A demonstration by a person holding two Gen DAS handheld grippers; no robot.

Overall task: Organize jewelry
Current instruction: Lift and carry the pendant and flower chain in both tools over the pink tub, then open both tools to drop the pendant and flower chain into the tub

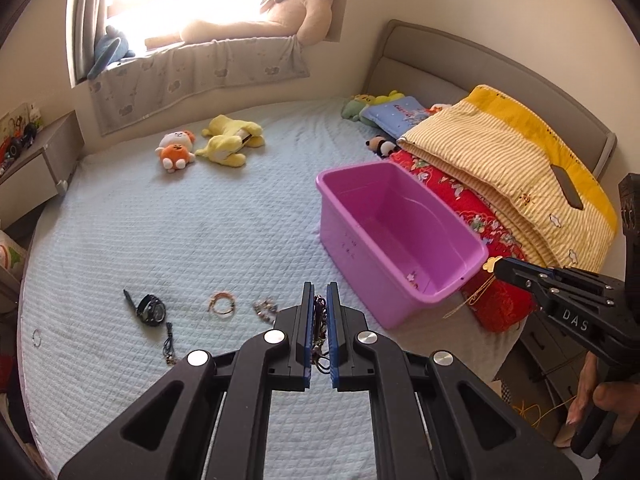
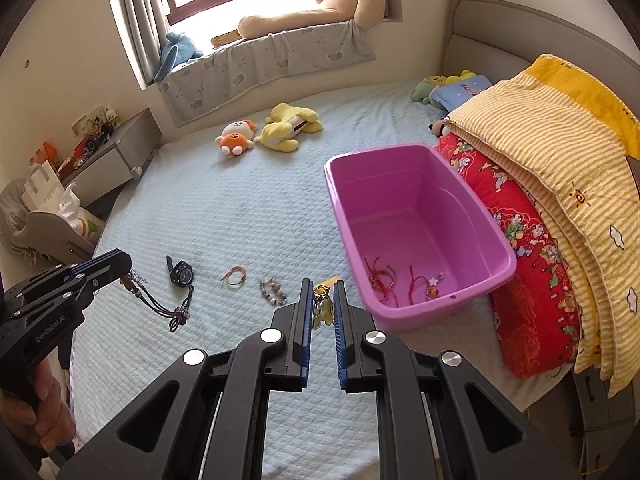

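On the pale blue bedspread (image 2: 192,208) lie one black watch (image 2: 182,273), one orange bracelet (image 2: 234,275), one beaded bracelet (image 2: 273,290). Left gripper (image 1: 320,300) pinches a dark corded necklace (image 2: 160,304); right gripper (image 2: 323,298) clamps a gold pendant (image 2: 322,307). Red bracelets (image 2: 384,276) lie in the purple bin (image 2: 416,152).

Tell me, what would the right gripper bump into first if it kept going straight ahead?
Probably the bedspread just left of the pink bin. The right gripper points down past the bin's near corner, though depth is hard to judge.
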